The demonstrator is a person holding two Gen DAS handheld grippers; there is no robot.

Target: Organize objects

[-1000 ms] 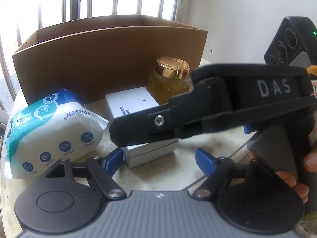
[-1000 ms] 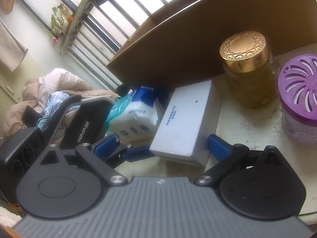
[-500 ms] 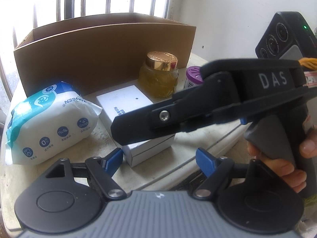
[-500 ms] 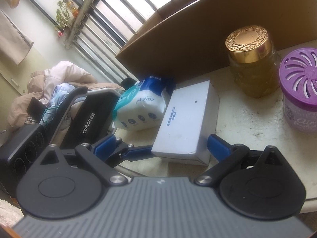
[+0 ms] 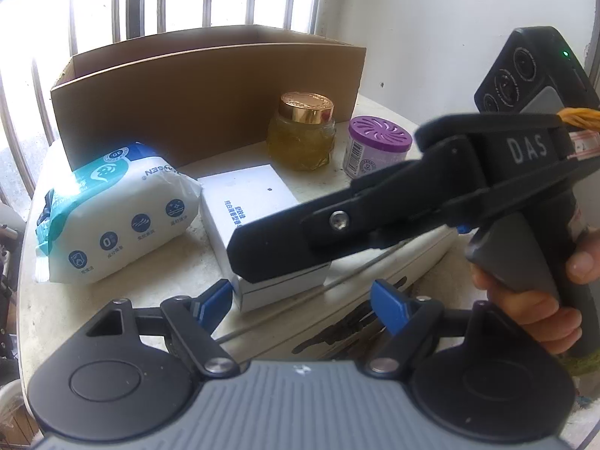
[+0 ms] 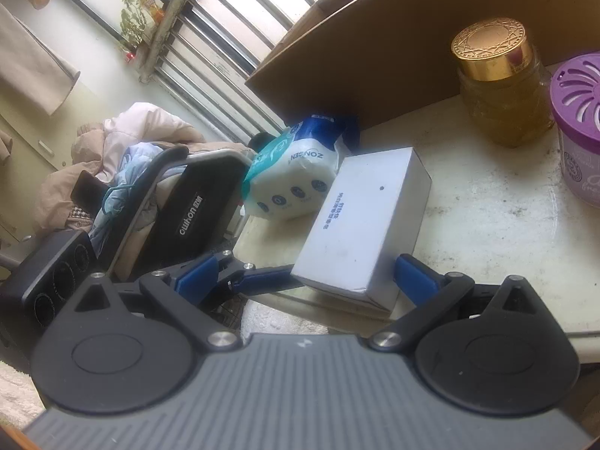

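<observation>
A white box (image 5: 247, 202) (image 6: 369, 221) lies on the table near its front edge. A wet-wipes pack (image 5: 112, 210) (image 6: 296, 176) lies to its left. A gold-lidded jar (image 5: 302, 131) (image 6: 498, 86) and a purple-lidded air freshener (image 5: 375, 150) (image 6: 581, 123) stand behind, in front of an open cardboard box (image 5: 202, 97) (image 6: 375, 48). My left gripper (image 5: 300, 300) is open and empty, just short of the white box. My right gripper (image 6: 305, 277) is open, with its jaws on either side of the white box's near end; its arm crosses the left wrist view (image 5: 412, 202).
The pale table top (image 5: 157, 273) ends in a front edge just under both grippers. A barred window (image 5: 187, 0) is behind the cardboard box. A black folding chair (image 6: 195, 210) and piled clothes (image 6: 123, 142) are left of the table.
Both grippers have drawn back and risen a little from the table, so the air freshener now shows in the left view. The objects have not moved.
</observation>
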